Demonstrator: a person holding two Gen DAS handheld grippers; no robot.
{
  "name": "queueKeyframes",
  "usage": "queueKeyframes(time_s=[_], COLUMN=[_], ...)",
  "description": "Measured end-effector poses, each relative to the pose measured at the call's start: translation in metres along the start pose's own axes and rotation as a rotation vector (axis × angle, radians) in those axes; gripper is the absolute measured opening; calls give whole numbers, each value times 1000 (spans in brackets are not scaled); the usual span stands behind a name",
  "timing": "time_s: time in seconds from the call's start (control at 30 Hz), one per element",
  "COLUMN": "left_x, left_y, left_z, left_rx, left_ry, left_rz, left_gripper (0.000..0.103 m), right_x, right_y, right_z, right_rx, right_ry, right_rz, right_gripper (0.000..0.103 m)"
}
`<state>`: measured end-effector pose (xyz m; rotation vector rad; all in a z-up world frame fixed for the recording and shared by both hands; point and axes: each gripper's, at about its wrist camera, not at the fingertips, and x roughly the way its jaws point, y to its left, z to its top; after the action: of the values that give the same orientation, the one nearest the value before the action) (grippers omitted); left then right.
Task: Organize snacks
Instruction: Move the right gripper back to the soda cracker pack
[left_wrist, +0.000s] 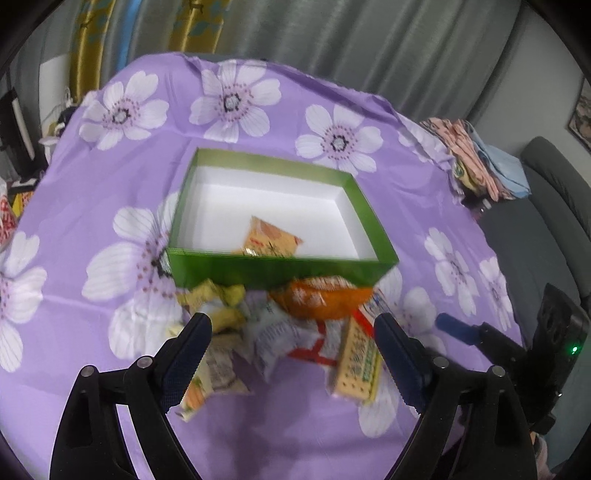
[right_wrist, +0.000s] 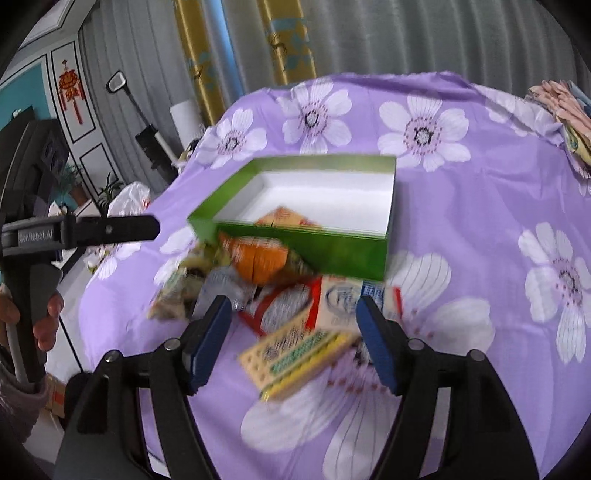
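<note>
A green box with a white inside (left_wrist: 280, 267) (right_wrist: 332, 251) stands open on the table and holds one orange snack packet (left_wrist: 271, 238) (right_wrist: 286, 218). A heap of snack packets lies in front of it: an orange bag (left_wrist: 317, 299) (right_wrist: 258, 260), a yellow cracker pack (left_wrist: 356, 363) (right_wrist: 295, 356), a red-and-white packet (right_wrist: 291, 306) and yellowish packets (left_wrist: 221, 306). My left gripper (left_wrist: 291, 343) is open and empty above the heap. My right gripper (right_wrist: 293, 328) is open and empty over the cracker pack.
The table wears a purple cloth with white flowers (left_wrist: 122, 177) (right_wrist: 480, 206). Folded fabrics (left_wrist: 480, 162) lie at its far right edge. The right gripper shows in the left wrist view (left_wrist: 458, 328); the left gripper shows in the right wrist view (right_wrist: 110, 229). Curtains hang behind.
</note>
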<state>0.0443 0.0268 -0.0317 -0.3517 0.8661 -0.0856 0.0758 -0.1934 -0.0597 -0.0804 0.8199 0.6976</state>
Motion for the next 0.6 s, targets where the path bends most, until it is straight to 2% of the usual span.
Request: queueKeyframes(time_s=[0.33, 0.6], left_x=[25, 36], left_y=[-23, -42], left_z=[-40, -51], left_rx=[42, 108], left_ry=[107, 132], left_rz=[-24, -16], left_gripper=[89, 89], right_x=[9, 15], right_y=[11, 10], right_z=[-39, -52], right_rx=[15, 23], right_ry=[92, 107], right_rz=[17, 15], right_gripper=[70, 70])
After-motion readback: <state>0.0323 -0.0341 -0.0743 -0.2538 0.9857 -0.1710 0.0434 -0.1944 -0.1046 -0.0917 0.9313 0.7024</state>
